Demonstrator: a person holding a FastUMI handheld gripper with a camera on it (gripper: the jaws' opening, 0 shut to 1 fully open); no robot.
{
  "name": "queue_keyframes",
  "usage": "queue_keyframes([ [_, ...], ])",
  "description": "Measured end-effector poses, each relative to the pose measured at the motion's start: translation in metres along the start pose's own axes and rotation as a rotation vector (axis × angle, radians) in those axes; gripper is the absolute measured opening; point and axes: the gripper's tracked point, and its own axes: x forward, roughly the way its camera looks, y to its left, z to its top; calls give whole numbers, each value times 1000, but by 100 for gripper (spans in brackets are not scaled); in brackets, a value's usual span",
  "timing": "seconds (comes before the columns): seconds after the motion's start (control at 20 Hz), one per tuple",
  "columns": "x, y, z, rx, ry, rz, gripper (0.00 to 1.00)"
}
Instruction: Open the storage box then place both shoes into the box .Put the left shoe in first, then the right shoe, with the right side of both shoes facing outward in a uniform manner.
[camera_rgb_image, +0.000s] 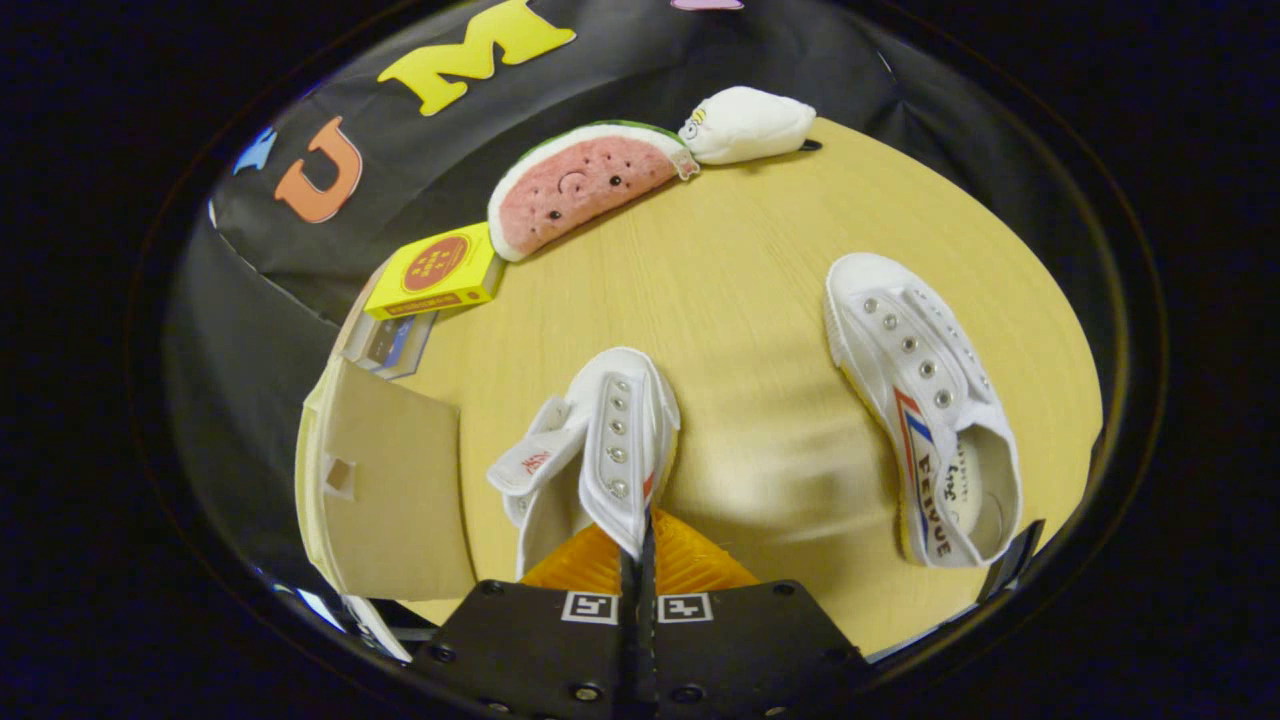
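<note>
My gripper (640, 545) is shut on the side wall of a white canvas shoe (610, 445), pinching its rim by the eyelets. That shoe hangs just ahead of the fingers, toe pointing away, tongue flopped to the left. A second white shoe (920, 410) with a red and blue stripe lies on the round wooden table (740, 300), off to the right of the fingers, its opening toward me. To the left of the held shoe stands the tan cardboard storage box (385, 480), with its flap raised; its inside is hidden.
Beyond the shoes, at the table's far edge, lie a watermelon-slice plush (580, 185) and a white plush (745, 125). A small yellow box (435, 272) rests on a flat packet (385, 340) just behind the storage box.
</note>
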Motion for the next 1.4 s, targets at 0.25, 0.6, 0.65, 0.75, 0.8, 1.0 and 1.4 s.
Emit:
queue_keyframes([
  [0.25, -42, 61, -8, 55, -34, 75, 0],
  [0.6, -97, 180, 2, 32, -140, 158, 0],
  [0.65, -99, 200, 2, 21, -155, 166, 0],
  [0.75, -96, 239, -2, 23, -164, 194, 0],
  [0.8, -92, 258, -5, 23, -165, 206, 0],
  [1.0, -66, 315, -30, 12, -151, 236, 0],
  [1.4, -2, 363, -83, 14, -81, 212, 0],
])
